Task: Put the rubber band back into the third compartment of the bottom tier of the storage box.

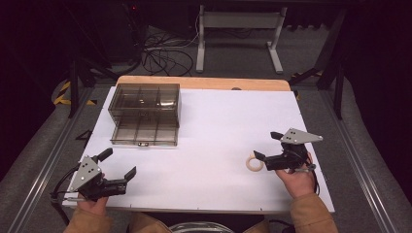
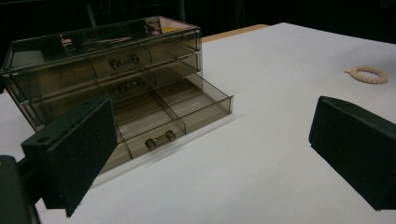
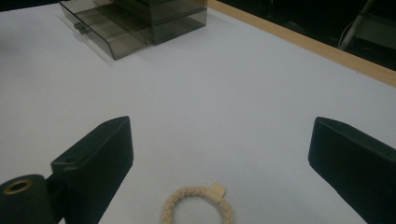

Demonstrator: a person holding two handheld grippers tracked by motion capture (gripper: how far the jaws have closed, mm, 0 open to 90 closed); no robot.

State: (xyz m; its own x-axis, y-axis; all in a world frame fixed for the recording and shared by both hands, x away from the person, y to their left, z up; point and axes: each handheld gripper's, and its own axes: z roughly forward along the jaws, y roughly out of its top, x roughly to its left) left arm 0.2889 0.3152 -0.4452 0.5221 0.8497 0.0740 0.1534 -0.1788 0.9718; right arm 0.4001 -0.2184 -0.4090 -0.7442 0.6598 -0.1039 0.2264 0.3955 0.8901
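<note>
Near right of table: right gripper (image 1: 266, 145) released, jaws wide around braided ring (image 1: 254, 163), not touching | near left: left gripper (image 1: 118, 162) released, empty | far left: drawer box (image 1: 145, 114), bottom drawer out.

Ring (image 1: 254, 163) is lying flat on the white table (image 1: 218, 126), near the front right, well apart from the box. It's a small cream braided loop, rope-like, with a little tag sticking out at its rim (image 3: 198, 207). Box (image 1: 145, 113) is sitting back left: smoky clear plastic, small drawers with handles, bottom drawer (image 2: 180, 114) standing pulled out, showing divided compartments.
</note>
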